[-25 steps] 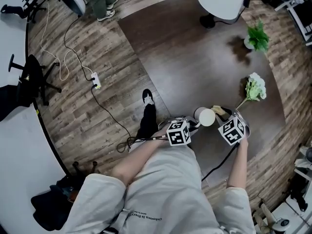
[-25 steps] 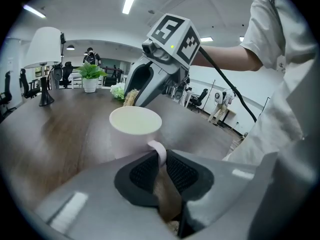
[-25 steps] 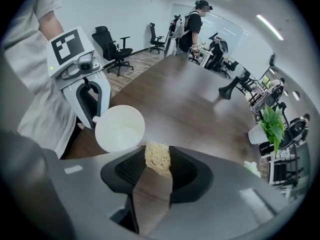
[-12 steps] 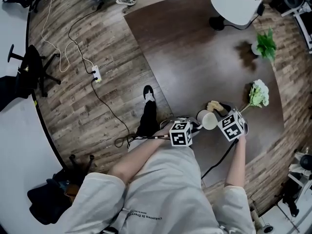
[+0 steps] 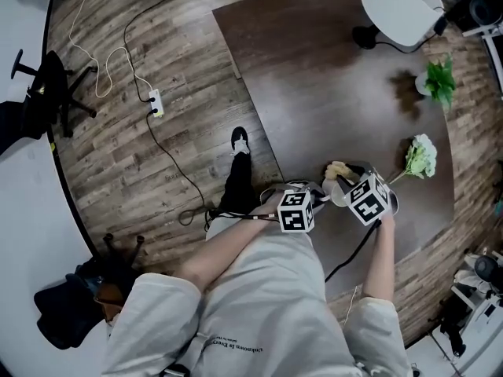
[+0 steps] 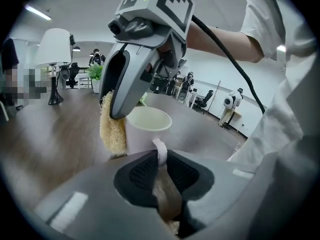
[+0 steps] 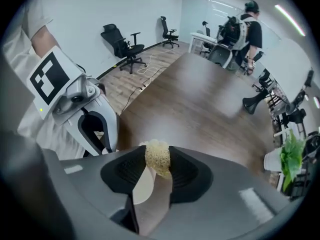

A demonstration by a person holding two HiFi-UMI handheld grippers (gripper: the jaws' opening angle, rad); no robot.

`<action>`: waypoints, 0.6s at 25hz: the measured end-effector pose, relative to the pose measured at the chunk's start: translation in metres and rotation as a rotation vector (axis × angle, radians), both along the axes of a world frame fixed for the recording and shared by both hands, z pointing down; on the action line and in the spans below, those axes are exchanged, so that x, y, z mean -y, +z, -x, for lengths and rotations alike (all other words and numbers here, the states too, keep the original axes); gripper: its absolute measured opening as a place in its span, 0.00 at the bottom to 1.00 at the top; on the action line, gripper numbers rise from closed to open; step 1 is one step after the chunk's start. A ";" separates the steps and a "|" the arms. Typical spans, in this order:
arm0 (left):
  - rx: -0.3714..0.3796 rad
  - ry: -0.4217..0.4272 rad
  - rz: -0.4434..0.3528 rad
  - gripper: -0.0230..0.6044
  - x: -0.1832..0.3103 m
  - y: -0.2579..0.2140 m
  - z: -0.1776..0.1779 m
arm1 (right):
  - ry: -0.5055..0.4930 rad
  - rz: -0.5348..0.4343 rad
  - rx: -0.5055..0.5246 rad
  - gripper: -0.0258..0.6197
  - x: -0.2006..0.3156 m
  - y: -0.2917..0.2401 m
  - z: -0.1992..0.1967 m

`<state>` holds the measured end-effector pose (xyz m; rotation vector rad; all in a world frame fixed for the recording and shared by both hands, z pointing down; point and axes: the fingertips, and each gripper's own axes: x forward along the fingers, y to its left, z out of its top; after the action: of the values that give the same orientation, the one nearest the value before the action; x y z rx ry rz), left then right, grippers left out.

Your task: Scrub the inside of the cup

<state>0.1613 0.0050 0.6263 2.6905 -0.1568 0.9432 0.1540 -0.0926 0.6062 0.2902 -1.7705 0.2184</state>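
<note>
Both tools gripping: left gripper (image 6: 161, 159) is clamped on the handle (image 6: 160, 150) of a white mug (image 6: 147, 131), upright at the dark table (image 5: 314, 93) near its edge; right gripper (image 7: 157, 160) pinches a yellow loofah pad (image 6: 111, 129) (hanging vs. the mug's outer wall, by the rim).
</note>
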 end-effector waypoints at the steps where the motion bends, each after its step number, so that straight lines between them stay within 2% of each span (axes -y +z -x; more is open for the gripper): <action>1: 0.000 -0.013 -0.001 0.13 0.001 0.000 0.001 | -0.022 -0.002 -0.012 0.30 -0.003 0.000 0.003; 10: -0.012 -0.173 -0.017 0.15 0.022 0.000 0.007 | -0.170 -0.009 -0.122 0.30 -0.023 0.003 0.013; 15: -0.027 -0.207 -0.018 0.15 0.022 0.001 0.003 | -0.283 0.019 -0.211 0.30 -0.038 0.013 0.019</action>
<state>0.1579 -0.0173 0.6270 2.6387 -0.4306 0.8461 0.1353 -0.0549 0.6187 0.0446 -1.5773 0.0007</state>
